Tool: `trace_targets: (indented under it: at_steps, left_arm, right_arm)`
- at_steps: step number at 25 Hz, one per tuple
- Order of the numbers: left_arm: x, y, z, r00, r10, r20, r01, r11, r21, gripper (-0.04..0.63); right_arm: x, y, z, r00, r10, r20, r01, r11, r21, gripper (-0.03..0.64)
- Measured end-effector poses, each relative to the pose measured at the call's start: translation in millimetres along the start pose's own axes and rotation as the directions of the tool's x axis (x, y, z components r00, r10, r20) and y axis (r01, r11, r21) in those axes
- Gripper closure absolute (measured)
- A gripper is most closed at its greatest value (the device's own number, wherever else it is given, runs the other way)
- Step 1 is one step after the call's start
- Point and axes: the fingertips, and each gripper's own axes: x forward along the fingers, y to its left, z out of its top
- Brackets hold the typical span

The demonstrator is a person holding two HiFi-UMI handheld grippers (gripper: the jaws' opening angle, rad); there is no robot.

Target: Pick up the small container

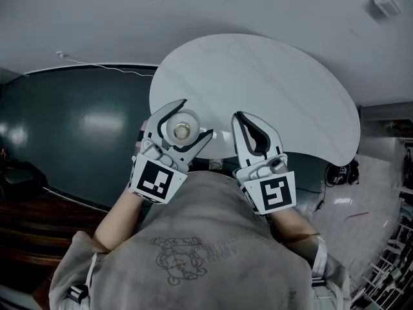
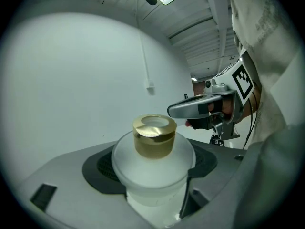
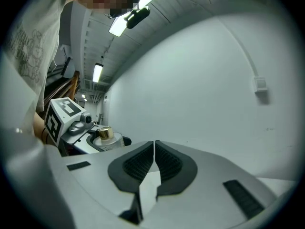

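The left gripper (image 1: 193, 120) clasped the small container (image 1: 181, 131) upright between its fingers at the worktop's (image 1: 271, 76) near edge, with the right gripper (image 1: 240, 118) clenched empty alongside.

Small frosted white container (image 2: 152, 173) with gold cap (image 2: 153, 137), gripped upright in left tool (image 1: 193, 120)

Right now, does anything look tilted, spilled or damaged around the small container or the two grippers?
Nothing stands out. The small container sits straight between the jaws of the left gripper, its gold top looks intact, and no spill shows. The right gripper is shut with nothing between its jaws.
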Motion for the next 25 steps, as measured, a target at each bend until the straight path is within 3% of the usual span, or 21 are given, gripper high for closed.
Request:
trace_targets:
  at_steps: [25]
  left_arm:
    - [1,-8,-6,1.000,-0.010,-0.023,0.010,1.000,0.001,0.249]
  right_arm:
    - [-9,-6,-5,1.000,-0.001,-0.007,0.001,1.000,-0.025,0.584]
